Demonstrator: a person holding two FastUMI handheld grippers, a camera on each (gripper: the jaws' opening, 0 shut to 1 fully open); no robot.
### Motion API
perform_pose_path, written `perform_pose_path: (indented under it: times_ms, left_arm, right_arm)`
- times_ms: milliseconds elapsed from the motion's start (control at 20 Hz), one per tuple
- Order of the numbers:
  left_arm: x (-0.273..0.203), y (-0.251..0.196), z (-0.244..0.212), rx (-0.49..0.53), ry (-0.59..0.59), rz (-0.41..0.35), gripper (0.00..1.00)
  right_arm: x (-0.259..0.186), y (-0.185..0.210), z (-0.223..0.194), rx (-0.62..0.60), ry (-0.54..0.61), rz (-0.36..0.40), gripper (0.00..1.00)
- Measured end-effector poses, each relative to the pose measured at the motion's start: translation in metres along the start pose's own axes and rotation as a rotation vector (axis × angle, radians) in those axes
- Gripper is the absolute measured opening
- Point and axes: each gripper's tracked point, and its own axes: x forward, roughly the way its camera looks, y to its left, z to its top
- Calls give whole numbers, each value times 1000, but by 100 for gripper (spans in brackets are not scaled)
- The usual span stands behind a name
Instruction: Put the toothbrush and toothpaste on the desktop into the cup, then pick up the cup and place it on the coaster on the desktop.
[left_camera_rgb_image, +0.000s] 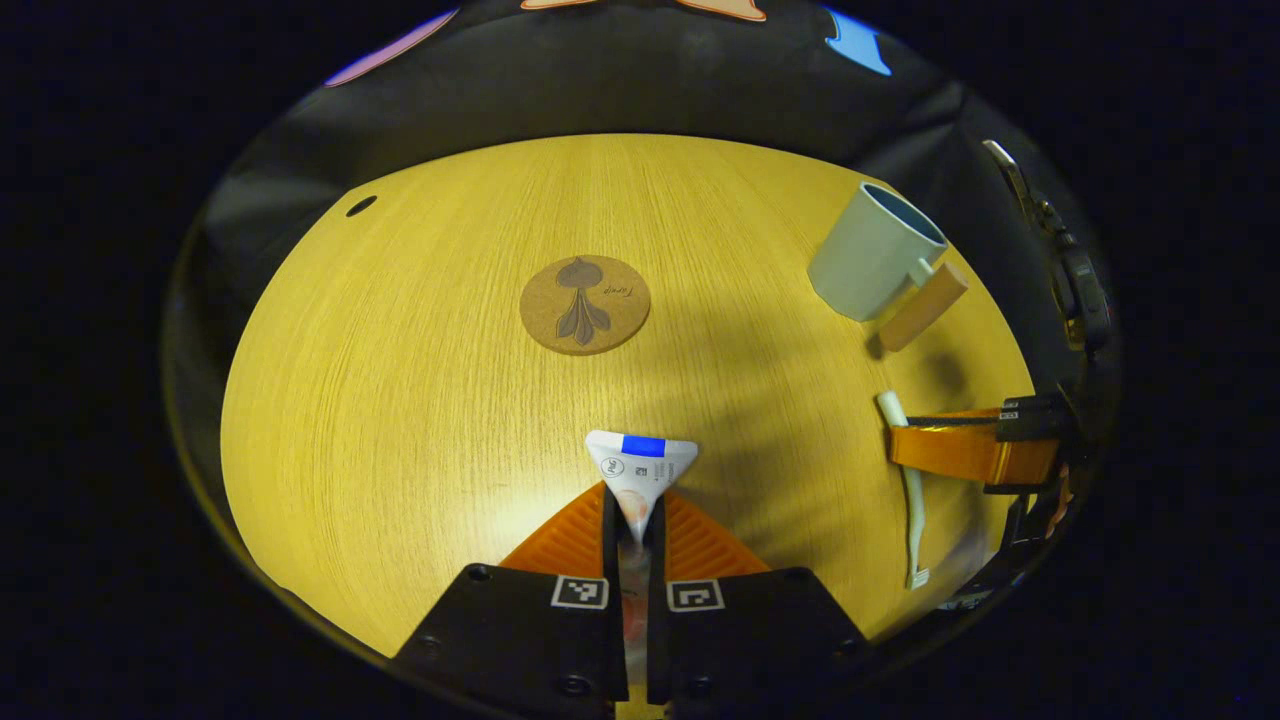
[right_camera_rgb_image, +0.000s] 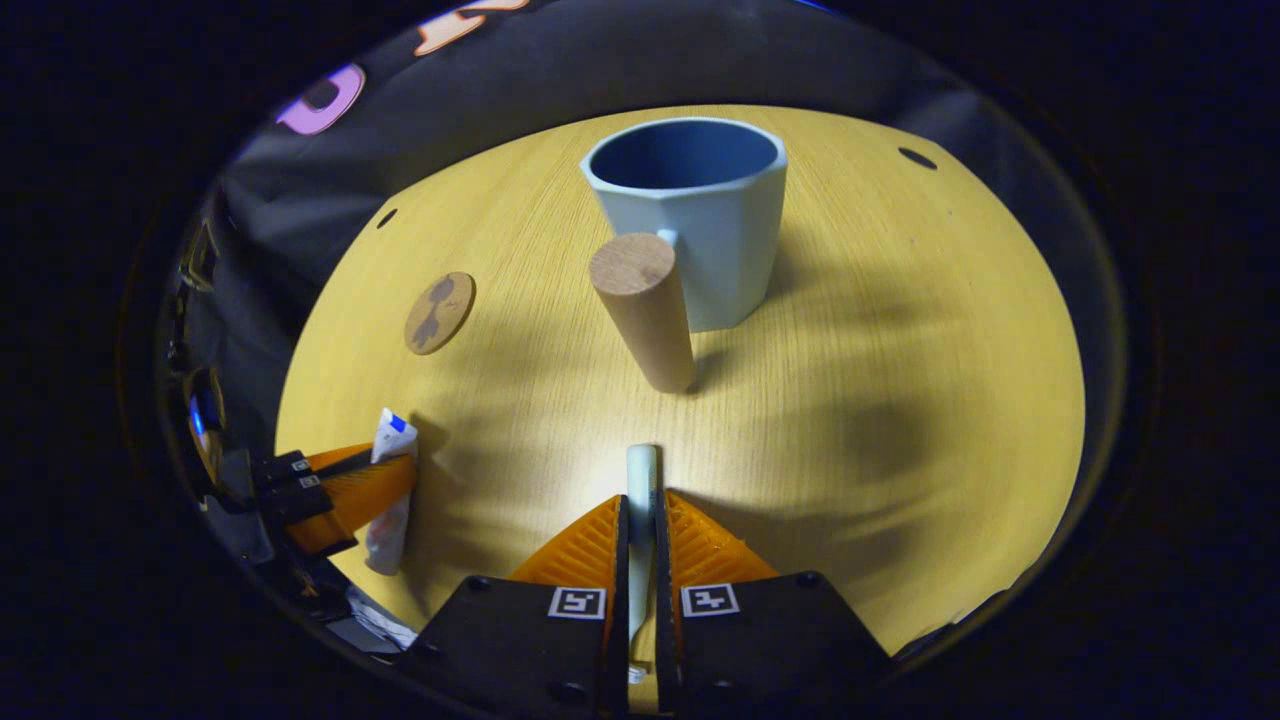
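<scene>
Currently the left hand-held gripper (left_camera_rgb_image: 634, 525) clamps the soft, light toothpaste (left_camera_rgb_image: 640, 470) and the right hand-held gripper (right_camera_rgb_image: 640, 520) clamps the stiff, thin toothbrush (right_camera_rgb_image: 640, 480), both low over the desk (right_camera_rgb_image: 900, 350) near the cup (right_camera_rgb_image: 690, 220).

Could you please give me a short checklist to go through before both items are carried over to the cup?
1. Left gripper shut on the toothpaste: ok.
2. Right gripper shut on the toothbrush: ok.
3. Cup upright, mouth open, nothing inside: ok.
4. Coaster bare: ok.
5. Items lifted off the desktop: cannot tell.
6. Cup's wooden handle stands between the right gripper and the cup: not ok, steer around.
</scene>
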Motion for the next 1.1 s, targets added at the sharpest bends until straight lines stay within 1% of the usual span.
perform_pose_path:
  times_ms: [200,250,300,500,550,600,700,900,1100]
  left_arm:
    - [0,0,0,14,-20,-10,7]
    - [1,1,0,23,-23,-13,7]
    - [0,1,0,26,-21,-13,7]
    - [-1,1,0,37,-16,-21,7]
    - [-1,1,0,31,-16,-26,5]
    - [-1,1,1,22,-15,-32,7]
    - [-2,1,1,7,-15,-44,7]
    - [-3,1,1,-13,-16,-55,7]
    - [-4,2,2,-18,-17,-54,7]
  right_arm:
    - [-8,8,-3,15,-24,52,13]
    - [-12,13,0,23,-37,73,10]
    - [-17,17,1,30,-43,92,13]
    - [-36,26,17,45,-102,132,13]
    - [-43,27,24,46,-128,137,13]
    - [-50,29,31,45,-149,148,13]
    - [-65,32,46,41,-198,158,13]
    - [-91,38,85,28,-300,167,13]
    - [-115,41,127,10,-406,160,13]
